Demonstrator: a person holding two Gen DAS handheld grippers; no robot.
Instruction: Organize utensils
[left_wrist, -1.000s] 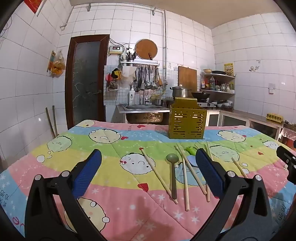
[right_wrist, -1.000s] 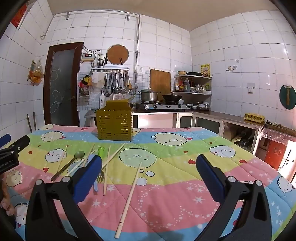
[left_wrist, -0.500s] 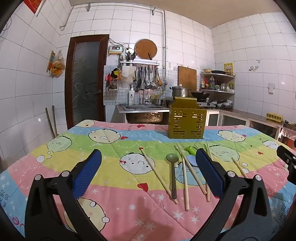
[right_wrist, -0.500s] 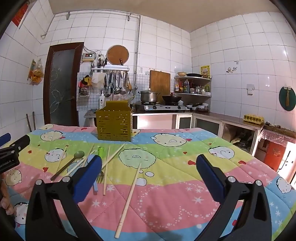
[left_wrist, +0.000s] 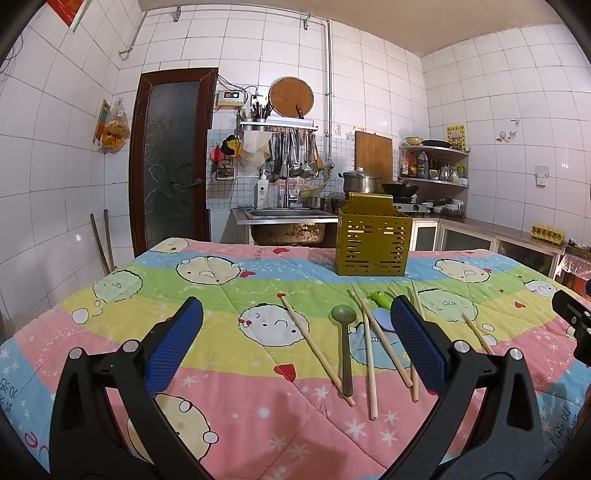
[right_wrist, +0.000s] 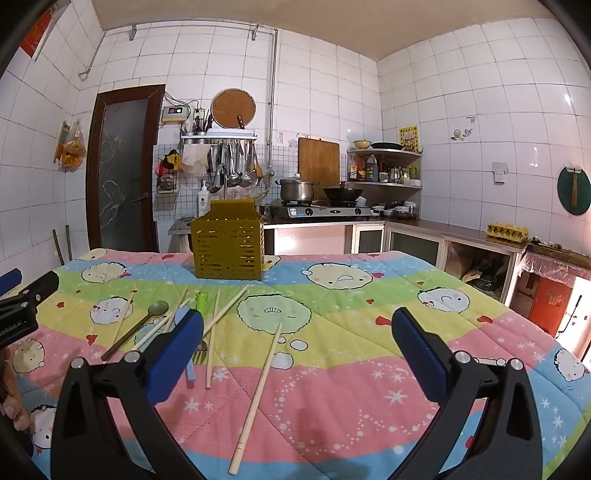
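Nearest, left gripper (left_wrist: 295, 347) and right gripper (right_wrist: 297, 347) both hovering over the quilted worktop (left_wrist: 229, 406) with jaws spread wide, gripping nothing. Just beyond, scattered flat on the quilt: wooden chopsticks (left_wrist: 317, 349), a green spoon (left_wrist: 344, 347), a fork (right_wrist: 199, 355) partly hidden behind the right gripper's left finger, and one lone chopstick (right_wrist: 258, 391) lying apart toward the right. Farther back, upright near the far edge, the yellow slotted utensil holder (left_wrist: 373, 240), with sink (left_wrist: 288, 225) and stove (right_wrist: 325, 210) behind.
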